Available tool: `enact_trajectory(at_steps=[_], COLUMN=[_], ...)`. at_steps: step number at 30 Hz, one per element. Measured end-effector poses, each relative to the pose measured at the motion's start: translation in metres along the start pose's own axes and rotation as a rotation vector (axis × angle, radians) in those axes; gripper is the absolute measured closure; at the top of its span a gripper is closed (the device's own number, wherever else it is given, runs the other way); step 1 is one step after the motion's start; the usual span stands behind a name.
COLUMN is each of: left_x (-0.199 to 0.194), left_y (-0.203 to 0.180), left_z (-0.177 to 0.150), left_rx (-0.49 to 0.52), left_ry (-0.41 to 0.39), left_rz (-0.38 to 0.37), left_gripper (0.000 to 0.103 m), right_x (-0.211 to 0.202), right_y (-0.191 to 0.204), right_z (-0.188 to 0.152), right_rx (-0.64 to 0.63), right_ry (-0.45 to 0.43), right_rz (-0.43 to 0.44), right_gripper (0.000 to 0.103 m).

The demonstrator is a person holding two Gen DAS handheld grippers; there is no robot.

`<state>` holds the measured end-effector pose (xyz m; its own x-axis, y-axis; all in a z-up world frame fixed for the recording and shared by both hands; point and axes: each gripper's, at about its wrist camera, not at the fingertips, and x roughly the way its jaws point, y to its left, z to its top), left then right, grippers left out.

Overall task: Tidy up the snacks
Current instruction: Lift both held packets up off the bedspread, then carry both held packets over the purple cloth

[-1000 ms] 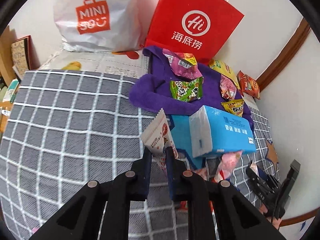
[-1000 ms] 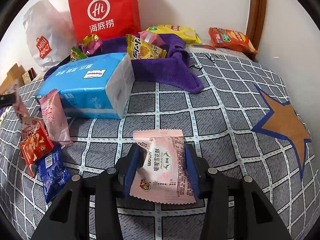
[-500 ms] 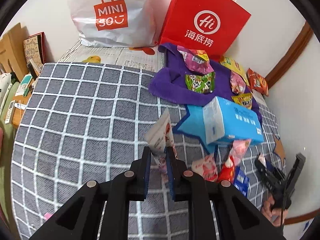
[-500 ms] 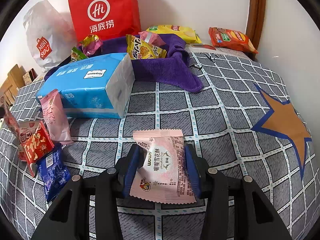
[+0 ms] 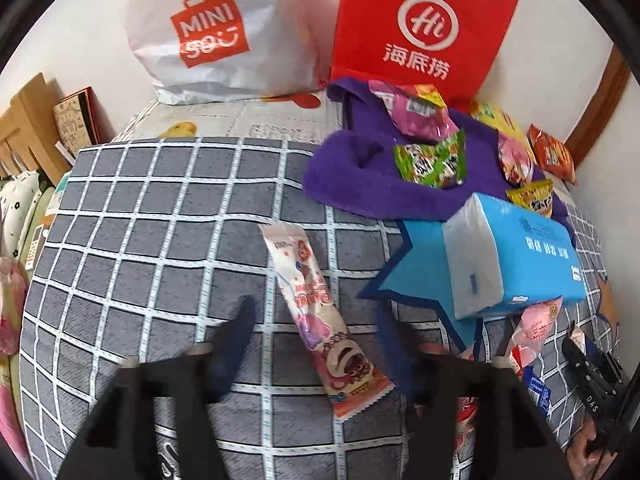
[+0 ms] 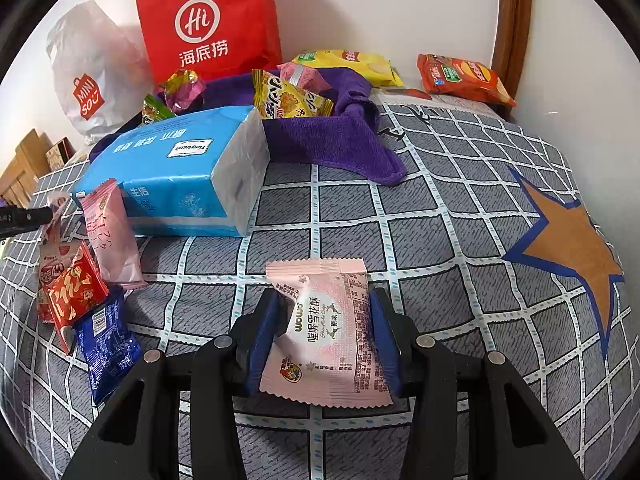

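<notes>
So the grey checked bed cover (image 5: 140, 240) fills most of both views, white wall behind with a red paper bag (image 5: 420, 28) upper centre, left tongs (image 5: 316, 328) spread wide around the long snack bar (image 5: 320, 312) lying flat, right tongs (image 6: 324, 336) clamping the pink packet (image 6: 324, 332) low centre.

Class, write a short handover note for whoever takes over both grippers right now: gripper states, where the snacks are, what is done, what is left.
Left gripper: open, long white-and-pink snack packet lying flat on the checked bedcover between its fingers.
Right gripper: shut on pink nougat packet.
Several snacks sit on the purple towel; others lie loose beside the blue tissue pack.
Left: place the nougat packet, then sort the loose ones.
</notes>
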<state>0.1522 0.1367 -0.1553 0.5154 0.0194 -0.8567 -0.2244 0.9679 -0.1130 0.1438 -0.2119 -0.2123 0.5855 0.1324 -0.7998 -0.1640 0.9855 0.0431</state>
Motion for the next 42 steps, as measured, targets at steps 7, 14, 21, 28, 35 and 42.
enact_trajectory(at_steps=[7, 14, 21, 28, 35, 42], left_x=[0.025, 0.031, 0.007, -0.021, -0.041, -0.070], left_y=[0.006, -0.026, -0.017, -0.014, -0.029, -0.048], left_z=[-0.006, -0.016, -0.023, -0.031, -0.040, -0.034], left_rx=[-0.049, 0.111, 0.098, 0.068, 0.089, 0.123], left_ry=[0.083, 0.027, 0.034, 0.024, 0.014, -0.013], left_rz=[-0.034, 0.078, -0.058, -0.162, -0.217, -0.268], left_gripper=[0.038, 0.078, 0.086, 0.086, 0.086, 0.086], right_x=[0.000, 0.000, 0.000, -0.013, -0.050, -0.098], right_y=[0.000, 0.000, -0.001, 0.001, 0.005, 0.019], right_z=[0.000, 0.000, 0.001, -0.007, -0.007, 0.014], right_rx=[0.000, 0.000, 0.008, -0.002, 0.011, -0.017], right_ry=[0.000, 0.000, -0.003, -0.015, -0.007, -0.080], right_rz=[0.000, 0.001, 0.005, -0.018, 0.045, 0.051], right_gripper=[0.056, 0.055, 0.057, 0.064, 0.064, 0.064])
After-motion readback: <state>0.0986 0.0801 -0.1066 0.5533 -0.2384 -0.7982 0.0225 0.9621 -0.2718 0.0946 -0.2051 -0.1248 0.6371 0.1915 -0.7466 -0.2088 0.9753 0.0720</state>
